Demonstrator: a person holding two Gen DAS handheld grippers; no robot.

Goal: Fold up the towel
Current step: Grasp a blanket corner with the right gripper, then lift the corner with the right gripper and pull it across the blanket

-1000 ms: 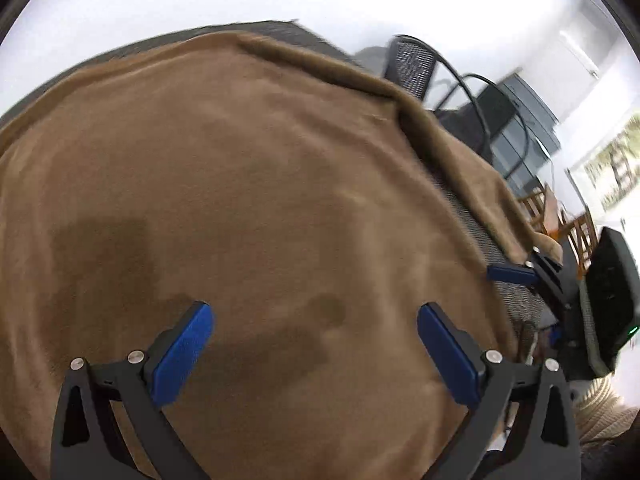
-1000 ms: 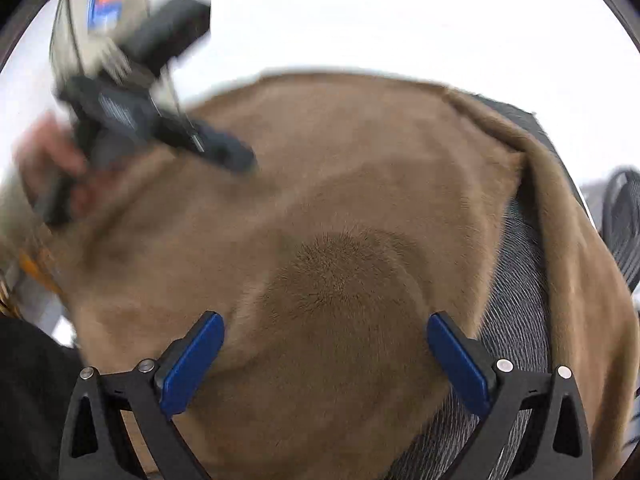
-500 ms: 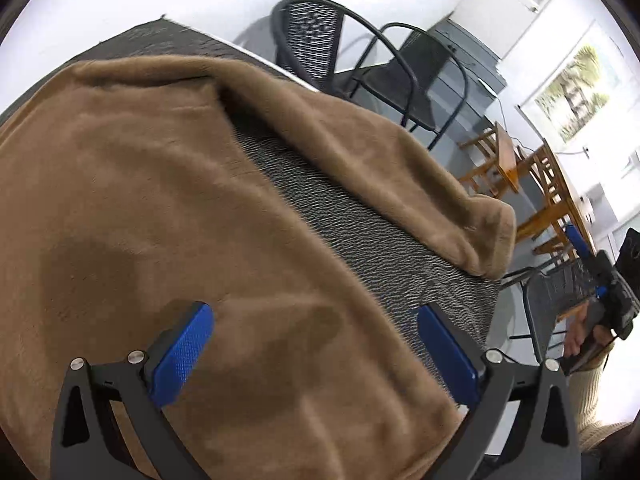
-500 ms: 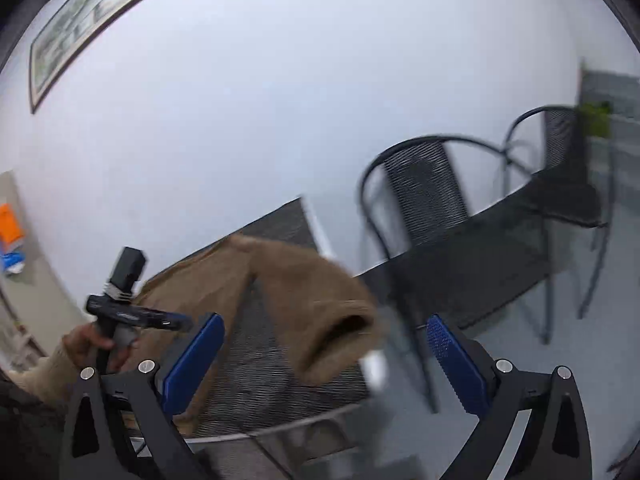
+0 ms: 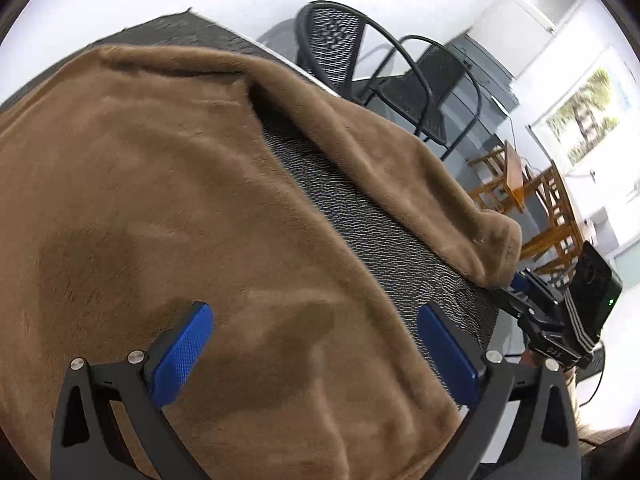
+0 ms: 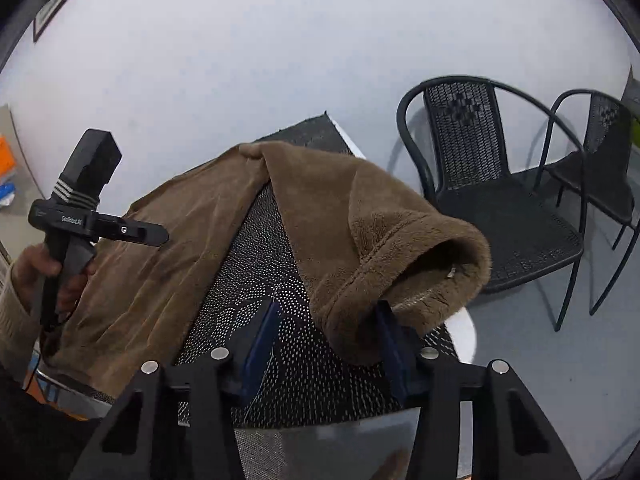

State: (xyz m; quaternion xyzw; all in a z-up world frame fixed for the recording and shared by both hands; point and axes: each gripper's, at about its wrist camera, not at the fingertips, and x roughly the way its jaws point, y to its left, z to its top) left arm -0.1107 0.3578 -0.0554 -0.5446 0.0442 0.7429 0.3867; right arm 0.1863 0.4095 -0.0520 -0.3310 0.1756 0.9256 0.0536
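You are in a plain room that reads as a home dining or sitting area. 2 black metal mesh chairs (image 6: 492, 196) stand on a grey floor (image 6: 540, 360) against a bare white wall (image 6: 320, 48). Wooden chairs around a wooden table (image 5: 540, 208) sit further off, beside a bright window (image 5: 588, 116) showing greenery. A framed picture (image 6: 56, 4) hangs high up.

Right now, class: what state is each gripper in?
Left gripper: open above the towel, holding nothing.
Right gripper: partly open around the towel's corner, not clamped.
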